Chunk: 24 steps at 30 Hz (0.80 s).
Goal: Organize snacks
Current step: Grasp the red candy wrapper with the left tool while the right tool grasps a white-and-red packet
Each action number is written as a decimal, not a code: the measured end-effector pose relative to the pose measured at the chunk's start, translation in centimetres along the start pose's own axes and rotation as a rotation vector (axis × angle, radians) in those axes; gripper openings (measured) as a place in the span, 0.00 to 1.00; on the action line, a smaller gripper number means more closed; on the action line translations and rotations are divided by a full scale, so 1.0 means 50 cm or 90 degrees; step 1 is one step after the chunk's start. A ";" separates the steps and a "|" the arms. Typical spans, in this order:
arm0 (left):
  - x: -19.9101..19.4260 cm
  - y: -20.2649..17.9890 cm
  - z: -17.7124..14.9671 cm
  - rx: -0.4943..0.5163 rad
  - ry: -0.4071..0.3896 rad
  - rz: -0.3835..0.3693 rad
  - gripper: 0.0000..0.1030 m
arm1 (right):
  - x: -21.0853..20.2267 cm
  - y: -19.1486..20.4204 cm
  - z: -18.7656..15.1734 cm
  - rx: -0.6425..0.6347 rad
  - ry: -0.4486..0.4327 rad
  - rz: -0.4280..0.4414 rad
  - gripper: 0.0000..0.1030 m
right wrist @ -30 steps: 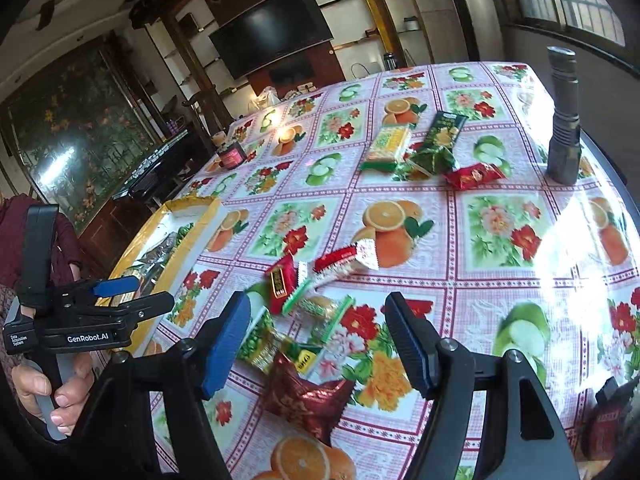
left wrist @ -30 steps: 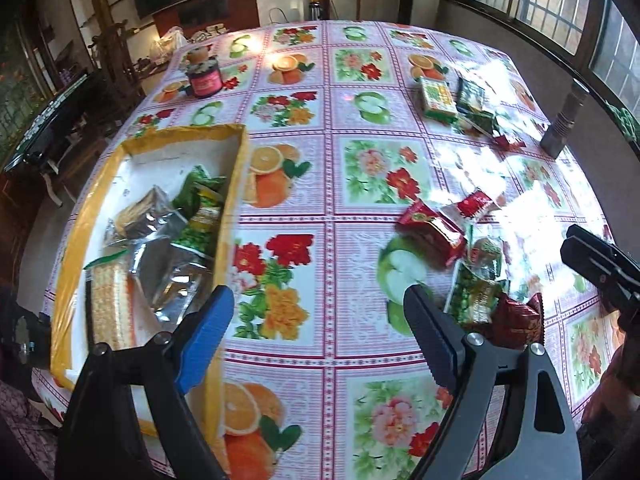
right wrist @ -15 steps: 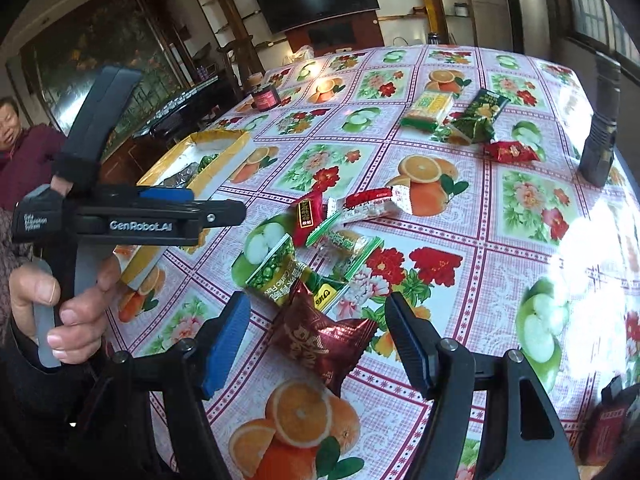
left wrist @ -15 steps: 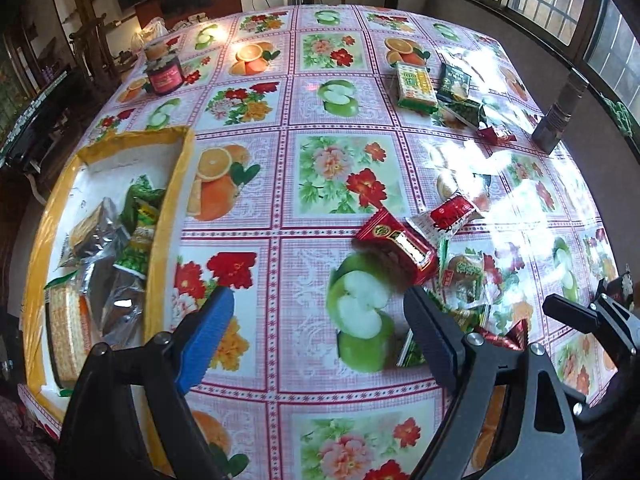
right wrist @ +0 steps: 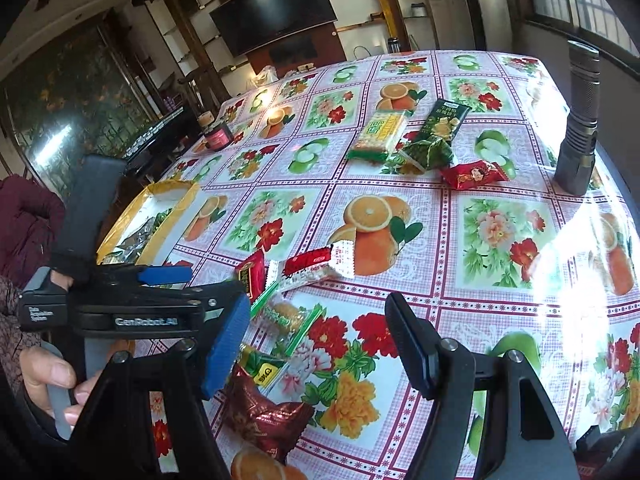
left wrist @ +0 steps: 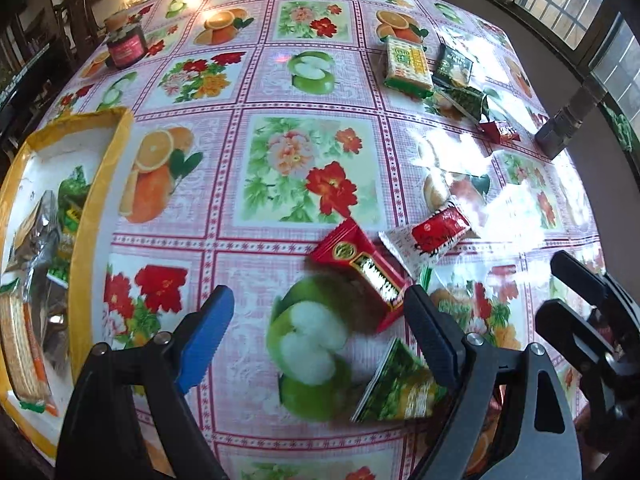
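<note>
We note both tongs released: left tongs [left wrist: 316,324] above the red snack packet [left wrist: 362,270] on the counter [left wrist: 280,80]; right tongs [right wrist: 316,344] over nearby snacks; yellow tray [left wrist: 102,184] left.

The table [left wrist: 256,80] with a fruit-print cloth carries scattered snack packets [left wrist: 362,270], a yellow-rimmed tray [left wrist: 116,152], a jar [left wrist: 126,44] and perhaps a torch [right wrist: 580,120].

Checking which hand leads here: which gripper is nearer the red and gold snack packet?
Left. The left gripper hangs just over the red and gold packet, jaws open; the right gripper sits farther off, over the dark red wrapper.
</note>
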<state>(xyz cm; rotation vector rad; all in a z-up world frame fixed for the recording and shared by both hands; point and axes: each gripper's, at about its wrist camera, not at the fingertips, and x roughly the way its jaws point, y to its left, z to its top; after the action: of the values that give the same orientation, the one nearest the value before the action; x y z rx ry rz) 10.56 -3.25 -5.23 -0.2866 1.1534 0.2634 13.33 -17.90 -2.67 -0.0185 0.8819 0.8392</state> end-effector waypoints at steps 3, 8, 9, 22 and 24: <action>0.024 -0.018 0.010 0.013 0.010 0.000 0.84 | -0.001 -0.008 0.004 0.009 -0.004 0.002 0.68; 0.032 -0.008 0.011 0.035 0.000 0.020 0.84 | 0.012 -0.012 0.019 0.012 -0.002 0.006 0.68; 0.031 0.003 0.010 0.035 -0.001 0.026 0.84 | 0.017 -0.012 0.021 0.011 0.001 0.007 0.68; 0.019 0.076 0.030 0.039 0.003 0.025 0.80 | 0.087 0.062 0.056 -0.126 0.040 0.020 0.68; 0.026 0.076 0.036 0.037 0.009 0.015 0.81 | 0.100 0.075 0.067 -0.177 0.050 0.019 0.68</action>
<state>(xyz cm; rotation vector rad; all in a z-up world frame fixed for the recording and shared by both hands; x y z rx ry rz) 11.29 1.02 -6.08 -0.2238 1.1776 0.2484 14.86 -10.96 -2.71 -0.2834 0.8354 0.9889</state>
